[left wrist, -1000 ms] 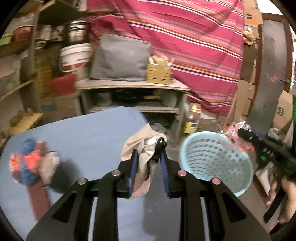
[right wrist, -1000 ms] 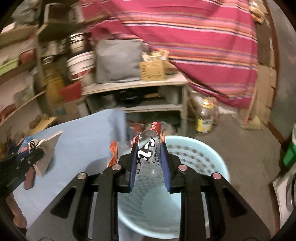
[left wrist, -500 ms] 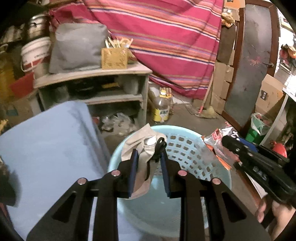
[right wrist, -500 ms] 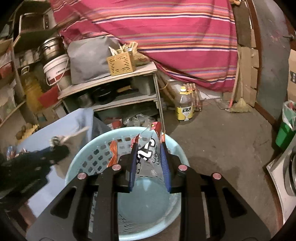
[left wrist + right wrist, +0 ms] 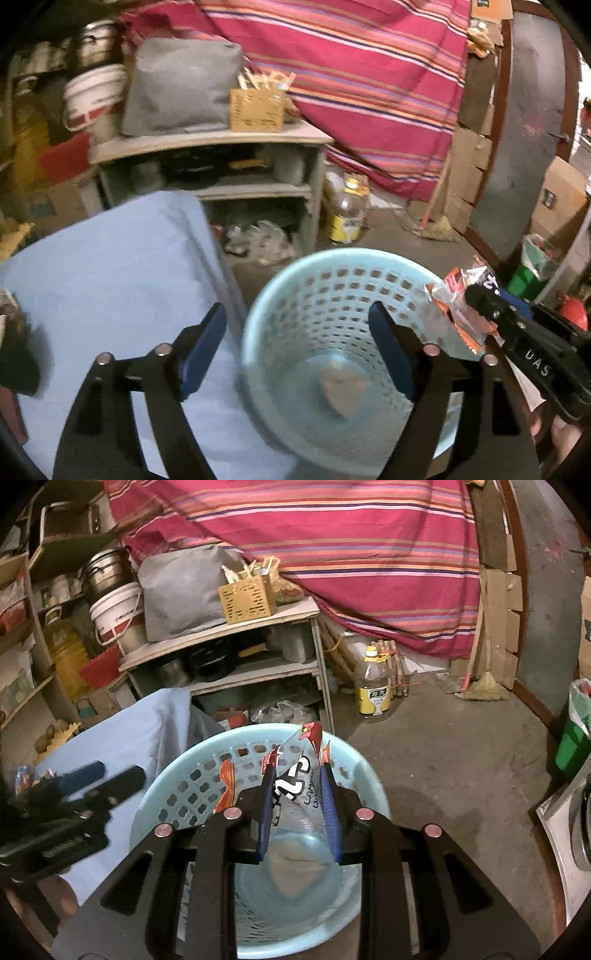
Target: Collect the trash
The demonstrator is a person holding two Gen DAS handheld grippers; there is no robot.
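Lying at the bottom of the perforated light-blue plastic basket, a crumpled beige wrapper sits below the left gripper, whose jaws are opening with nothing between them. At 3 o'clock, the right gripper pinches a glossy snack bag over the basket. At 9 o'clock lies the blue-clothed table; a concrete floor and wooden shelf lie beyond.
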